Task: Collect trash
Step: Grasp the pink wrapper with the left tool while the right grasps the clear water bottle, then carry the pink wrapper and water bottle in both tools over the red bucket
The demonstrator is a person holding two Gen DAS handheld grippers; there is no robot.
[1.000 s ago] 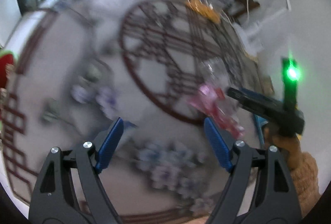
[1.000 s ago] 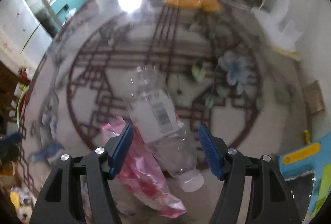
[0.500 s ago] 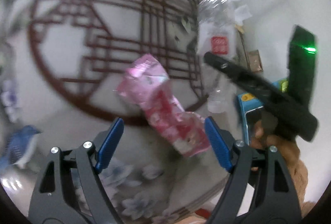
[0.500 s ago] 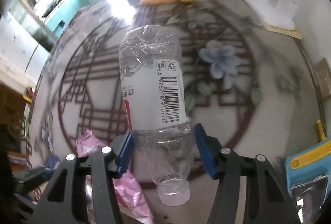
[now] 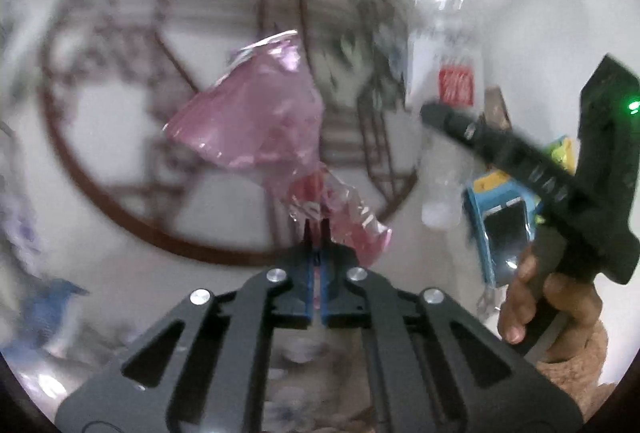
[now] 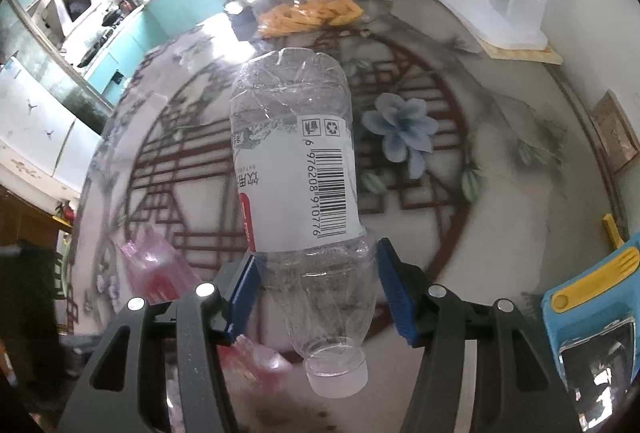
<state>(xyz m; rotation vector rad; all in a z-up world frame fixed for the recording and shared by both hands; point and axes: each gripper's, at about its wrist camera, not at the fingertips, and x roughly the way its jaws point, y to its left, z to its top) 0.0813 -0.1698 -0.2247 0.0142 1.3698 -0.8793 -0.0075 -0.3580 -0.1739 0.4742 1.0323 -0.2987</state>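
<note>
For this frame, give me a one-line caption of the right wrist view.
Right gripper clamps a clear plastic bottle, cap toward the camera, above the patterned table.

Clear crinkled plastic bottle [image 6: 304, 201] with a glossy paper-like label; shiny pink film wrapper [image 5: 256, 113] (creased); glossy patterned table [image 6: 500, 201].

My left gripper [image 5: 316, 233] has black slotted arms, silver screws and blue ribbed pads. My right gripper [image 6: 318, 283] matches it, and a green light glows on its black housing. My sleeve [image 5: 576, 389] looks like tan knit, though it is blurred.
</note>
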